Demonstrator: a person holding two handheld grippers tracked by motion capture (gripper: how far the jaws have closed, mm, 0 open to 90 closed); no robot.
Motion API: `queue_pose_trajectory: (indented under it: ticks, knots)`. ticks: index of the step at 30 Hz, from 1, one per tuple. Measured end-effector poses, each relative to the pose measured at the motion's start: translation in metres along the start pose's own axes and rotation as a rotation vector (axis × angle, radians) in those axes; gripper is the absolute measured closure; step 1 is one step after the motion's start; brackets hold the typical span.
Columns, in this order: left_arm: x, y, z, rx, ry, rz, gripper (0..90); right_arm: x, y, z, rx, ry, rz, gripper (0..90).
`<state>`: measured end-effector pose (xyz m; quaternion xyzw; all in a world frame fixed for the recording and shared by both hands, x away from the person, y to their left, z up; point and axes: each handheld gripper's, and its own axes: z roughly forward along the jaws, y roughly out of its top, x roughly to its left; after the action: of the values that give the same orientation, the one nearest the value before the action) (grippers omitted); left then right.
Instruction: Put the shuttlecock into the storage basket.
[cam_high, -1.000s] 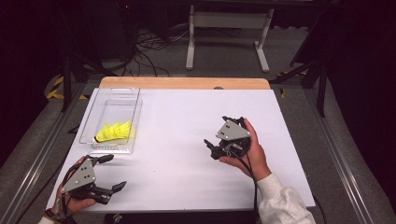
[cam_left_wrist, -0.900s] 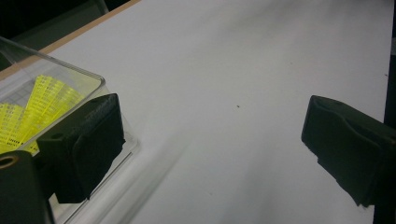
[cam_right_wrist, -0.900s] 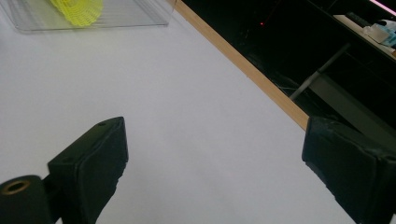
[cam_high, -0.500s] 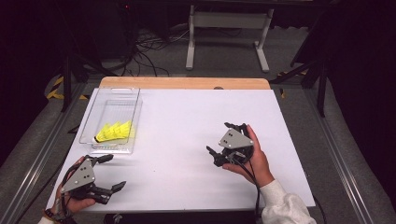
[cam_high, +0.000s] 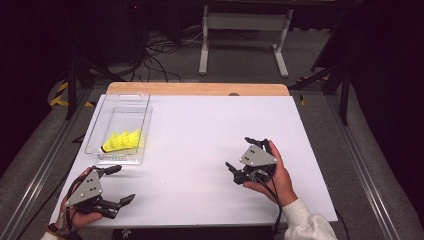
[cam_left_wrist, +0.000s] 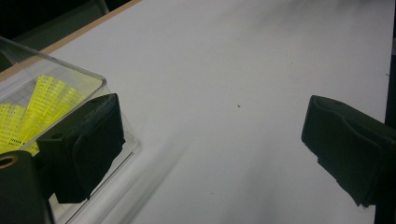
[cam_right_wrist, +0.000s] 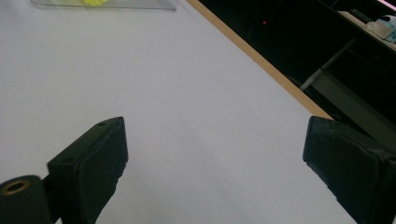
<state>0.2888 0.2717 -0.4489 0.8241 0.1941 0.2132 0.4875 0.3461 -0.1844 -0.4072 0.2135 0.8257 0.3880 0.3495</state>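
A tray (cam_high: 141, 107) is sitting at the left of the table (cam_high: 200, 130), with shuttlecocks (cam_high: 122, 142) lying in its lower end. The left gripper (cam_high: 119, 184) is resting below it at lower left; the right gripper (cam_high: 238, 170) is lying at lower right, well apart

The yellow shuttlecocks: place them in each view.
High view: shuttlecocks at left, inside the clear tray.
Left gripper view: left edge, behind the tray wall, beside the left finger.
Right gripper view: a sliver at the top edge.
Shared landmark: the tray.
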Motion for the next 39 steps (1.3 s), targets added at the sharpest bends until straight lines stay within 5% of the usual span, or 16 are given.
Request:
queue_pose_trajectory:
  ticks: [39]
  knots:
    - [0.001, 0.001, 0.003, 0.003, -0.003, 0.001, 6.6, -0.002, -0.061, -0.027, 0.021, -0.052, 0.092, 7.7]
